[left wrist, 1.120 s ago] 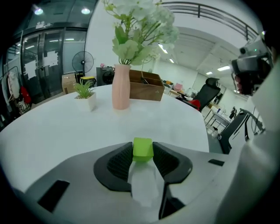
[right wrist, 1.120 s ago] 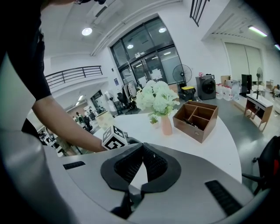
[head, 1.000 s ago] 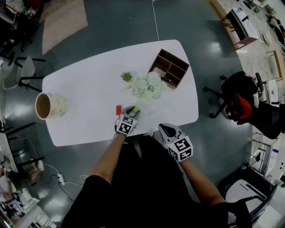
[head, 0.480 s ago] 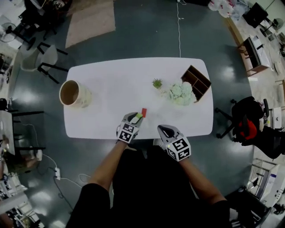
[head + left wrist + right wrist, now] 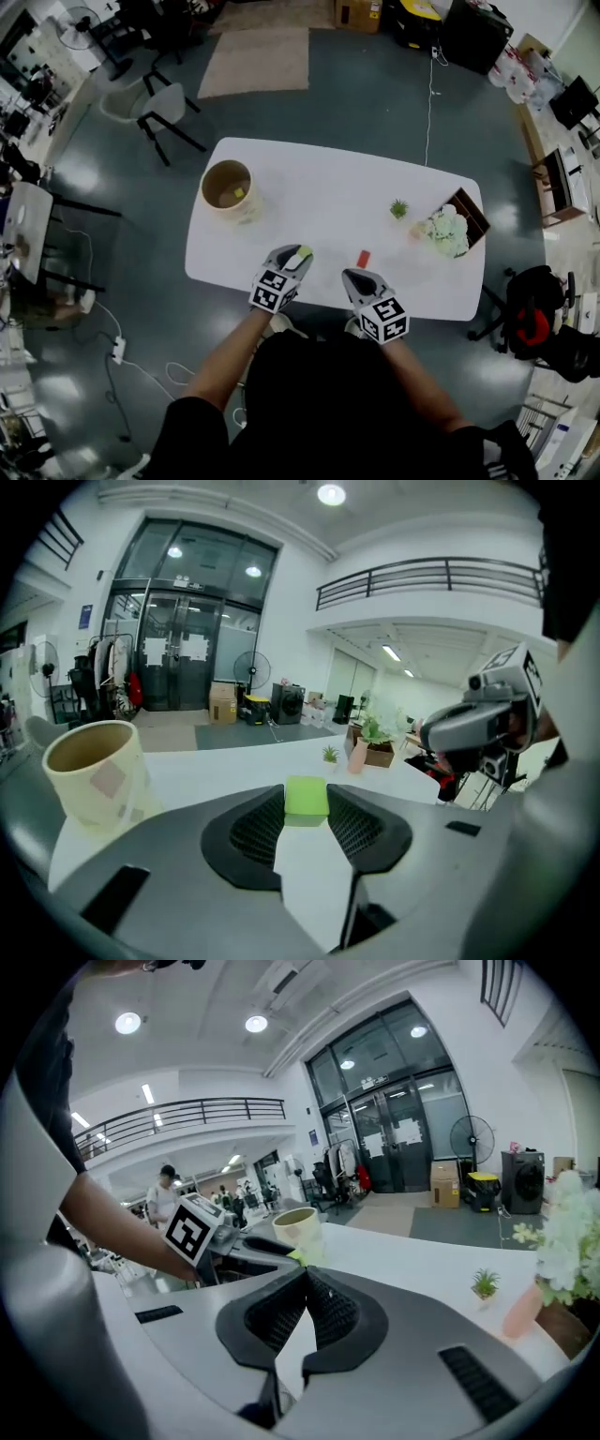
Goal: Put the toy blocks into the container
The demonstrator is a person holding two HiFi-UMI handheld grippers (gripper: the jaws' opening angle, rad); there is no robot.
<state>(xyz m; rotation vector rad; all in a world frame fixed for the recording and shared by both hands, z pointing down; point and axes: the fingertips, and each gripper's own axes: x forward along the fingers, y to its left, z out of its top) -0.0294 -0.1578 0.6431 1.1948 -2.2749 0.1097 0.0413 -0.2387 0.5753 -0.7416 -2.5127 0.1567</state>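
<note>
My left gripper (image 5: 300,254) (image 5: 305,803) is shut on a light green block (image 5: 304,251) (image 5: 306,797), held over the near edge of the white table (image 5: 328,202). The container, a beige paper tub (image 5: 230,190) (image 5: 94,769) (image 5: 298,1227), stands at the table's left end, up and left of that gripper; a small yellow piece lies inside it. A red block (image 5: 363,258) (image 5: 358,756) stands on the table just ahead of my right gripper (image 5: 352,276) (image 5: 304,1290), which is shut with nothing between its fingers.
A small potted plant (image 5: 399,208), a white flower bunch (image 5: 444,232) and a brown wooden divided box (image 5: 466,210) sit at the table's right end. Chairs (image 5: 159,111) stand beyond the left end, and an office chair (image 5: 525,314) stands at the right.
The view has swung left, so the table and tub now sit further right in the picture. Both grippers hold the same pose; the left one still grips the green block.
</note>
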